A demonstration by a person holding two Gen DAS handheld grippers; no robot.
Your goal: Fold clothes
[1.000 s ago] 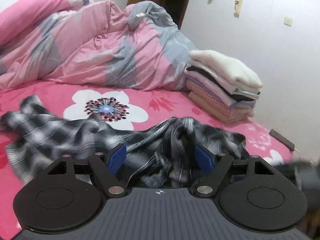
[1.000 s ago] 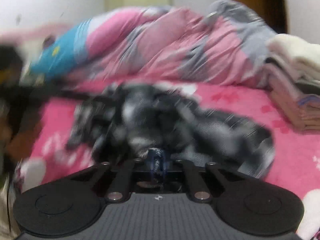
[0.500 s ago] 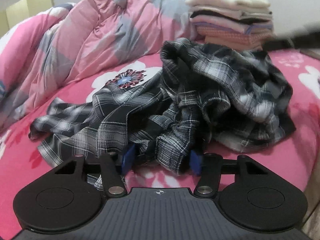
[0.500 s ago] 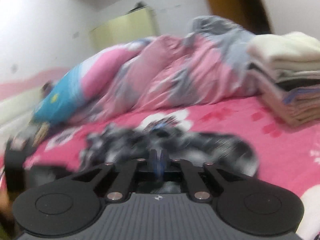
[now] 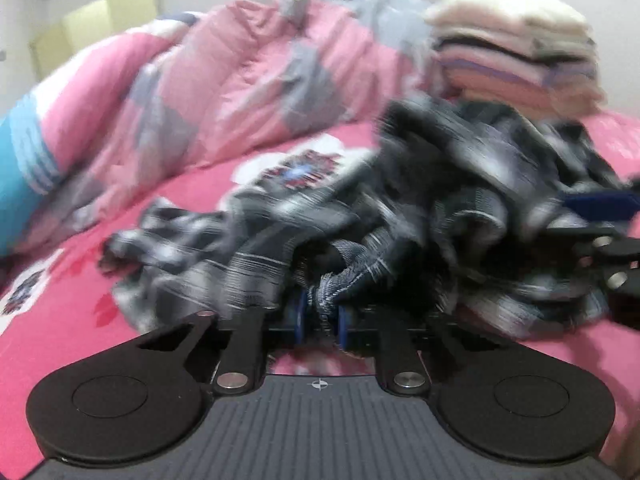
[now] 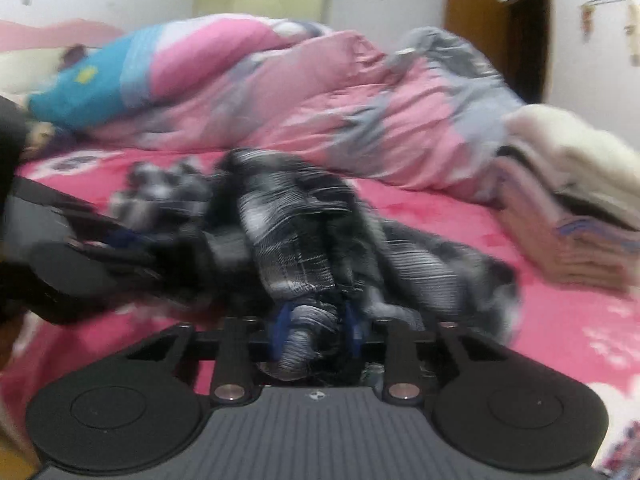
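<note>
the black-and-white plaid shirt (image 5: 420, 208) lies crumpled on the pink flowered bed (image 5: 120, 340), bunched higher than a second ago. the left gripper (image 5: 322, 316), wide apart then, is closing its jaws on a fold of hem. the right gripper (image 6: 316, 328), shut before, is opening its jaws around a thick roll of cloth, seemingly still touching through the blur. behind lie a rumpled pink-grey quilt (image 6: 320, 92) and a stack of folded clothes (image 5: 516, 56).

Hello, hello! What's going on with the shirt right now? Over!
Left gripper closing on a shirt fold. Right gripper opening, bunched shirt between its pads. Shirt crumpled on bed, unfolded. Folded stack behind, nothing blocking.
</note>
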